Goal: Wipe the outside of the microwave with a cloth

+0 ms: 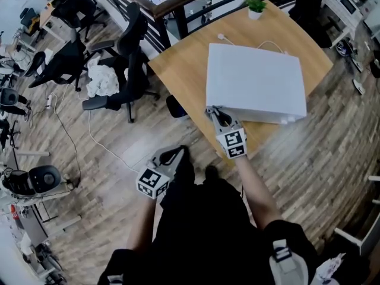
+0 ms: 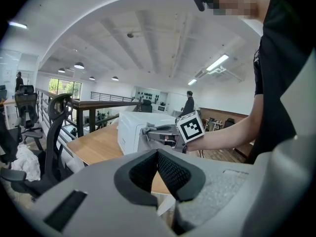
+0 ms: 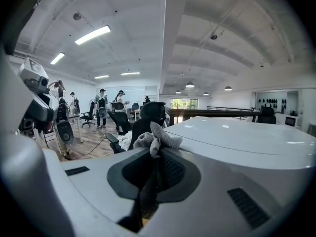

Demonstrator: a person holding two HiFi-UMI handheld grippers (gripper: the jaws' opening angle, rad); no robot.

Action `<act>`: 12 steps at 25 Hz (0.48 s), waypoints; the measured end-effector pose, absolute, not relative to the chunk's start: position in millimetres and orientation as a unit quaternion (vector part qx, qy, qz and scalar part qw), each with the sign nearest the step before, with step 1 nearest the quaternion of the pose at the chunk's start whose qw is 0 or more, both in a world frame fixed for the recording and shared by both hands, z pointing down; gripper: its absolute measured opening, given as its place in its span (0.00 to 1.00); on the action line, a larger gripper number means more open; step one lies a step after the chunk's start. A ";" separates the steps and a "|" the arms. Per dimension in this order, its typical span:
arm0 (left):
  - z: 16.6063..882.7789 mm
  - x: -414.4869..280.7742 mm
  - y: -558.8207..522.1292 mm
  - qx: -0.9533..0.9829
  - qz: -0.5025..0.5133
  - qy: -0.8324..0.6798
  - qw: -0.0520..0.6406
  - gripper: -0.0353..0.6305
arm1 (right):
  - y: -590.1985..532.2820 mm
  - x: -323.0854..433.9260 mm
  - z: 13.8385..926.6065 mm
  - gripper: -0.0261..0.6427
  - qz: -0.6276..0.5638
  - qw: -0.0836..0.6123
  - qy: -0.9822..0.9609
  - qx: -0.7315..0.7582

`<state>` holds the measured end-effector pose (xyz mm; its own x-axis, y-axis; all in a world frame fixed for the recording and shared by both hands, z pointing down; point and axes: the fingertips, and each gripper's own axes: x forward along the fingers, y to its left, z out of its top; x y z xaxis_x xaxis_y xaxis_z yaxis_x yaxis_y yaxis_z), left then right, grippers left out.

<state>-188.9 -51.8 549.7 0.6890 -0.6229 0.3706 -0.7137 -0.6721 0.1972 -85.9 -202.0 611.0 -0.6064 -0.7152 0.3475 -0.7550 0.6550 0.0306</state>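
Observation:
The white microwave (image 1: 255,82) stands on a wooden table (image 1: 178,70). My right gripper (image 1: 212,114) is at its near left corner, shut on a grey cloth (image 3: 158,138) that bunches out past the fingertips. In the right gripper view the cloth rests against the edge of the microwave's top (image 3: 237,137). The left gripper view shows the right gripper (image 2: 148,131) pressing the cloth (image 2: 146,128) onto the microwave's (image 2: 129,132) corner. My left gripper (image 1: 173,155) hangs low by the person's body, away from the table, its jaws shut with nothing between them (image 2: 158,154).
Black office chairs (image 1: 127,58) stand left of the table, one with a white cloth heap (image 1: 102,79) on it. A small potted plant (image 1: 256,6) and a white cable (image 1: 270,43) sit behind the microwave. A dark railing (image 1: 178,2) runs along the table's far side.

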 end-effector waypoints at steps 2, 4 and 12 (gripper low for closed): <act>553.4 -189.7 -51.5 0.904 0.141 -0.369 0.166 0.05 | -200.8 -86.4 612.3 0.07 0.062 0.168 -0.893 0.413; 554.4 -189.1 -52.2 0.902 0.144 -0.369 0.175 0.05 | -201.8 -87.3 611.5 0.07 0.051 0.171 -0.894 0.411; 551.6 -169.2 -56.0 0.909 0.139 -0.359 0.163 0.05 | -202.3 -73.3 612.7 0.07 0.037 0.185 -0.890 0.415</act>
<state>-169.2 -56.0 551.6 0.7043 -0.6066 0.3688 -0.6970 -0.6895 0.1970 -73.3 -202.3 612.7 -0.5875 -0.7250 0.3595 -0.7523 0.6530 0.0875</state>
